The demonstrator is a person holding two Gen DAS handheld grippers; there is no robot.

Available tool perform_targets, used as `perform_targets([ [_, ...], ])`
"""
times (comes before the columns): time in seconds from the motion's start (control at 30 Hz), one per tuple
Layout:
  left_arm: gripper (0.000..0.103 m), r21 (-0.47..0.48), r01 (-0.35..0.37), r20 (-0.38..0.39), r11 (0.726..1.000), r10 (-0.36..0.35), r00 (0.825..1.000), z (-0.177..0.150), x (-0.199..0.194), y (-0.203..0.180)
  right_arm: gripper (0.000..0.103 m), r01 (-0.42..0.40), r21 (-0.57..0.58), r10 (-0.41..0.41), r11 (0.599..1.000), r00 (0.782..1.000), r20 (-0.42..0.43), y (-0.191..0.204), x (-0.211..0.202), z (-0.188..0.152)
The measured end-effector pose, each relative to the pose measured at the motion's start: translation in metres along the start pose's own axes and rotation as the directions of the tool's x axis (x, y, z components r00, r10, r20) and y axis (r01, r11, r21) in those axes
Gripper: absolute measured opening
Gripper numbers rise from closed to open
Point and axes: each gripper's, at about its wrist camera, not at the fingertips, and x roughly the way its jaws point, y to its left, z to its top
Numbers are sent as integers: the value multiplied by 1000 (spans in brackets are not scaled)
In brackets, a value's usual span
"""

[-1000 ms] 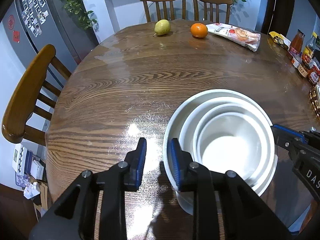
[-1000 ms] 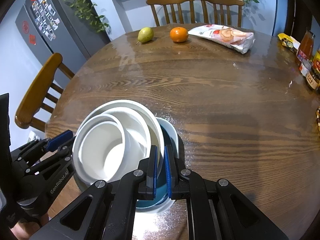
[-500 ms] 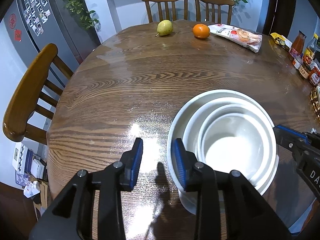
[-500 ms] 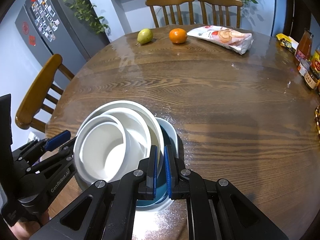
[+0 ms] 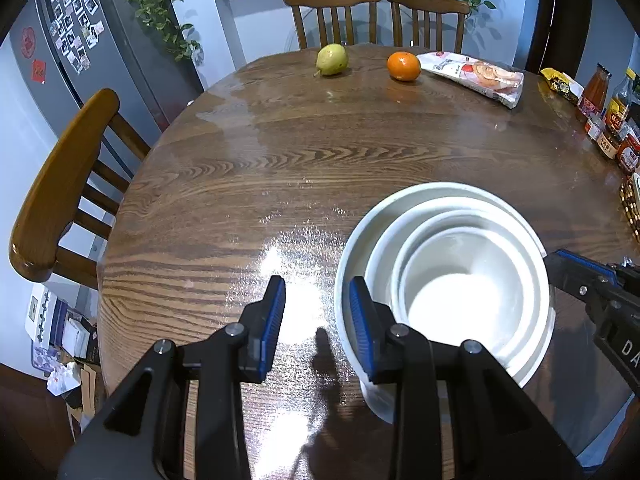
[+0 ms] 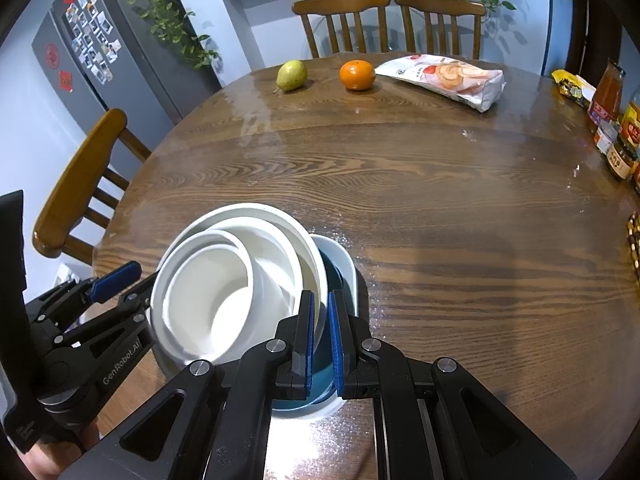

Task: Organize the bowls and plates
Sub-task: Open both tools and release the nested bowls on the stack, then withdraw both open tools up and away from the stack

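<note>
the right tool (image 6: 320, 336) was clamped on the near right rim of the white bowls (image 6: 240, 280) — a nest of three, tilted, its right edge resting in a blue-lined bowl (image 6: 340, 264) that stood on the near part of the bench (image 6: 440, 200). the left tool (image 5: 316, 320) sat at the left side of the nest with its jaws apart; they had just been opening, only bare bench showed between them, and the right pad stood just beside the outer bowl's wall, contact unclear. a bright glare lay on the wood beside the left tool. further back the bench was brown and wood-grained, with a chair (image 5: 60, 184) at its left edge. along the right edge stood sauce bottles and jars (image 6: 616, 120), and a yellow packet (image 6: 572, 88) beyond them. at the far side lay a pear (image 6: 292, 75), an orange (image 6: 357, 75) to its right, and then a snack bag (image 6: 448, 80) — all well apart from the bowls. two more chairs (image 6: 388, 24) stood behind the bench.
</note>
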Motion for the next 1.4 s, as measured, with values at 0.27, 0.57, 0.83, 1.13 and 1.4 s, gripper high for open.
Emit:
perform_targets([
  [0.27, 32, 2, -4, 8, 1000, 4, 1000, 0, -3, 0, 11, 1, 1, -1, 1000, 1000, 2, 1, -1, 0],
  [0.57, 42, -9, -10, 18, 1000, 10, 1000, 0, -4, 3, 11, -2, 13, 1, 1000, 1000, 11, -2, -5, -2],
  [0.83, 48, -3, -6, 31, 1000, 6, 1000, -2, -9, 4, 11, -9, 11, 9, 1000, 1000, 20, -1, -9, -5],
  [1.13, 63, 1, 11, 49, 1000, -12, 999, -5, -20, 7, 11, -21, -6, 22, 1000, 999, 31, 4, -22, -9],
  [1.4, 77, 8, 34, 87, 999, -35, 996, -6, -40, 8, 12, -40, -32, 41, 999, 998, 40, 11, -33, -16],
])
